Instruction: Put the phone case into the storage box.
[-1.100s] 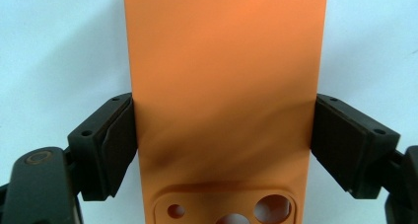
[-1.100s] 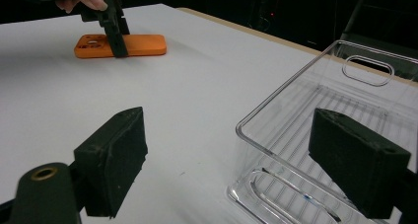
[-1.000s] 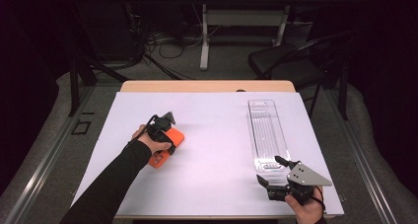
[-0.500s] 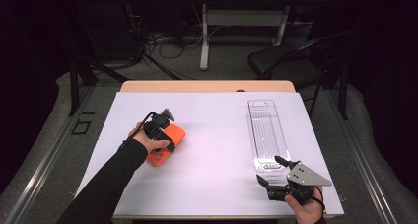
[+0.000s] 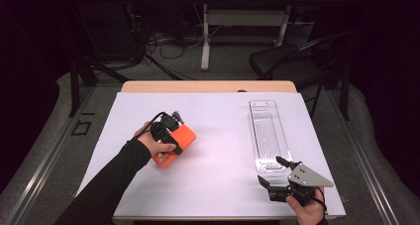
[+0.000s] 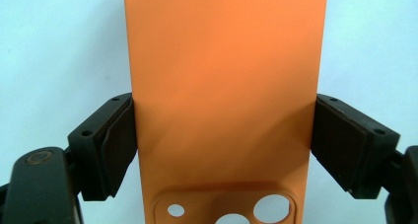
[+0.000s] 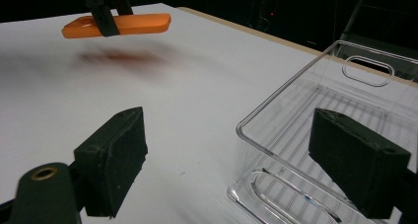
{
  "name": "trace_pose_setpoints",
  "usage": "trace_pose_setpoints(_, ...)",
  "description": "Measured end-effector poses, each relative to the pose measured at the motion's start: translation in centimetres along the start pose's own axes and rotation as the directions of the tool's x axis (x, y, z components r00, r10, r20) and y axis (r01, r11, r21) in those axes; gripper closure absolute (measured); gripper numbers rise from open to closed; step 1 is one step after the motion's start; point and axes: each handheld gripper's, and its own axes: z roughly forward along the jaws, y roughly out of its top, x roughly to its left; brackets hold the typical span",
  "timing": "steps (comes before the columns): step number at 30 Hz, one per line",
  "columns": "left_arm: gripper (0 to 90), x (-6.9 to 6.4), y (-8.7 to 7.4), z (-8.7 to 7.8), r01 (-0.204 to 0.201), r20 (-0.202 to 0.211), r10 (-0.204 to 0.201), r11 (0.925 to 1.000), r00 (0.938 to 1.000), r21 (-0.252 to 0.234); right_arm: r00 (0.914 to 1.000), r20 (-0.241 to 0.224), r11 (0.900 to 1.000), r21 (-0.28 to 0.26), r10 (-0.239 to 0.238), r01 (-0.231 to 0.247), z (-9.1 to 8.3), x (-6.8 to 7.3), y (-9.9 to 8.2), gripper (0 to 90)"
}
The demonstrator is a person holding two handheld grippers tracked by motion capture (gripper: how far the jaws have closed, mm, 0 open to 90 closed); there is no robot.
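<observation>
White table cover (image 5: 218,180) fronts a dark room.

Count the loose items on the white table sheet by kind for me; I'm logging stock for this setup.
Orange phone case, clamped in the left gripper: 1
Clear plastic tray, beside the open right gripper: 1
Total: 2

left arm: black sleeve (image 5: 106,183) | fingers (image 6: 106,147): black, screwed pads | right gripper (image 5: 277,178): grey three-cornered plate
</observation>
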Motion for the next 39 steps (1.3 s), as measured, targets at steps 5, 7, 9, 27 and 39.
trace_pose_setpoints(5,16.3,-1.5,0.6,-0.3,-0.06,0.013,0.06,0.9981,0.9981,0.009,1.0,-0.001,1.0,0.0,-0.001,0.001,0.0,0.0,0.0,14.2)
trace_pose_setpoints(7,16.3,-2.2,0.9,-0.4,-0.084,0.013,0.083,0.9965,0.9964,0.01,1.0,-0.002,1.0,0.0,-0.001,0.001,0.0,0.0,0.0,14.2)
trace_pose_setpoints(9,16.3,-2.7,1.1,-0.4,-0.104,0.027,0.103,0.9946,0.9943,0.012,1.0,-0.002,1.0,0.0,-0.003,0.003,0.0,0.0,0.0,14.2)
trace_pose_setpoints(27,16.3,-5.8,2.5,-0.6,-0.225,0.053,0.222,0.9736,0.9735,0.041,0.9998,-0.003,0.9998,0.004,-0.021,0.021,0.1,0.2,0.1,14.2)
trace_pose_setpoints(39,16.3,-6.1,2.7,-0.8,-0.23,0.071,0.226,0.9721,0.9716,0.048,0.9957,-0.009,0.9952,0.032,-0.093,0.093,0.6,1.1,0.9,14.2)
